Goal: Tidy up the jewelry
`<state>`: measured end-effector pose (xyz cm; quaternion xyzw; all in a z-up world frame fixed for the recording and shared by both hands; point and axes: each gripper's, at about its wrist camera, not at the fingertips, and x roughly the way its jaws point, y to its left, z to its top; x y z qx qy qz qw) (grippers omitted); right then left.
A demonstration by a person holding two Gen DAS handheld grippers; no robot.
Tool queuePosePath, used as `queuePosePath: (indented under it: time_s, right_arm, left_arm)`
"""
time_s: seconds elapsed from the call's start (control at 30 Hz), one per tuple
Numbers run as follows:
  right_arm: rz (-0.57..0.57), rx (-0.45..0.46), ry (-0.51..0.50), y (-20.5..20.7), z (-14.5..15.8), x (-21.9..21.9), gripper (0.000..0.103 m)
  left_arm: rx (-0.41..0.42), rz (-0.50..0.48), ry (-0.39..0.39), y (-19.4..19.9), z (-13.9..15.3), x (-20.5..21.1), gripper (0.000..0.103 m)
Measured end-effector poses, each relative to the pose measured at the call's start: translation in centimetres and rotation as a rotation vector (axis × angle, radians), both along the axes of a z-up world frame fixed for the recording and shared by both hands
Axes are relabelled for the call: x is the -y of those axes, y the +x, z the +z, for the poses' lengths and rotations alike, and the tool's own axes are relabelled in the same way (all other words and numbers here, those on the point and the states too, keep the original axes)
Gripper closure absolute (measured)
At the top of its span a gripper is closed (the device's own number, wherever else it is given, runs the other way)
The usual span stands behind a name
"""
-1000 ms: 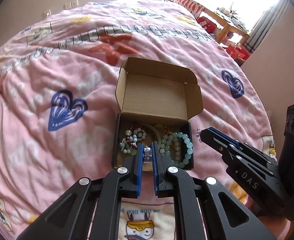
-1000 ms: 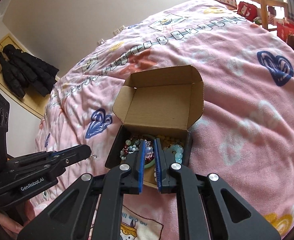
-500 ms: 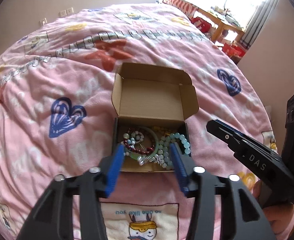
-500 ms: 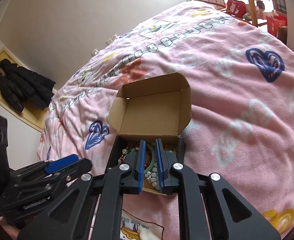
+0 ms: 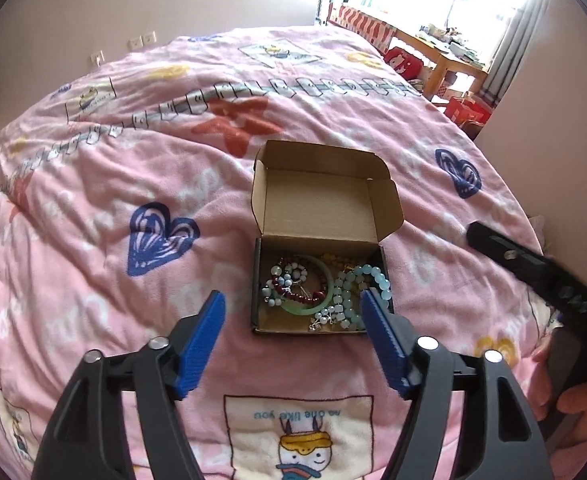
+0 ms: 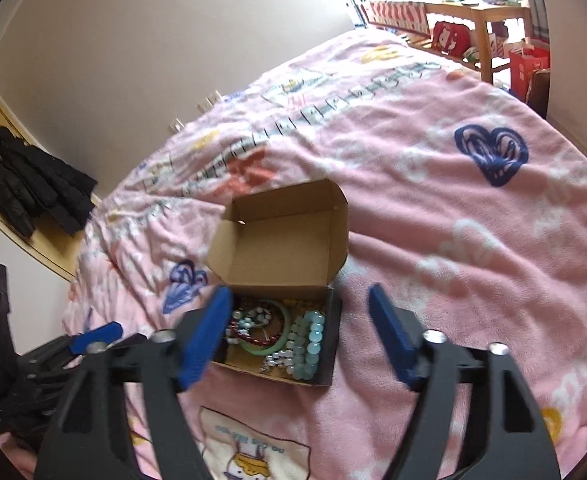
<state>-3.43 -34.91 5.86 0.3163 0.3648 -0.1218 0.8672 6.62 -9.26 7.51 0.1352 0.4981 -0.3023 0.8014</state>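
Note:
A small cardboard box (image 5: 325,208) with its lid up stands on the pink blanket; it also shows in the right wrist view (image 6: 281,240). Inside lie a green bangle (image 5: 299,310), a dark red bead bracelet (image 5: 293,294), a pale blue bead bracelet (image 5: 363,288) and a small silver piece (image 5: 325,318). My left gripper (image 5: 293,304) is open and empty, above the box's near edge. My right gripper (image 6: 299,300) is open and empty, pulled back above the box. The right gripper shows at the right in the left wrist view (image 5: 533,268).
The pink blanket (image 5: 133,160) covers the whole bed. A white cartoon patch (image 5: 297,432) lies just in front of the box. A wooden table (image 5: 449,60) and window are at the far right. Black coats (image 6: 29,184) hang on the left wall.
Both grippers opened and drew back from the box. The left let go of a small silver piece, which now lies in the box. The right opened in the last half second.

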Motion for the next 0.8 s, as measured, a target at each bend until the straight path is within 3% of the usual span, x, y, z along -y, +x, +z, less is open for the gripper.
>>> queuePosePath:
  time_s: [0.07, 0.23, 0.57, 0.8]
  right_arm:
    - [0.014, -0.013, -0.039, -0.7, 1.0, -0.6, 0.012]
    - [0.049, -0.047, -0.135, -2.2, 2.6, -2.3, 0.008]
    - [0.058, -0.086, -0.216, -5.9, 3.6, -4.1, 0.007]
    - [0.066, -0.098, -0.247, -7.2, 4.3, -5.0, 0.007]
  left_arm:
    - [0.019, -0.005, -0.017, -0.6, 0.5, -0.5, 0.03]
    - [0.052, -0.046, 0.003, -2.3, 1.4, -0.9, 0.029]
    - [0.091, -0.041, 0.032, -5.2, 3.6, -2.3, 0.028]
    - [0.106, -0.069, -0.021, -7.0, 5.0, -2.9, 0.024]
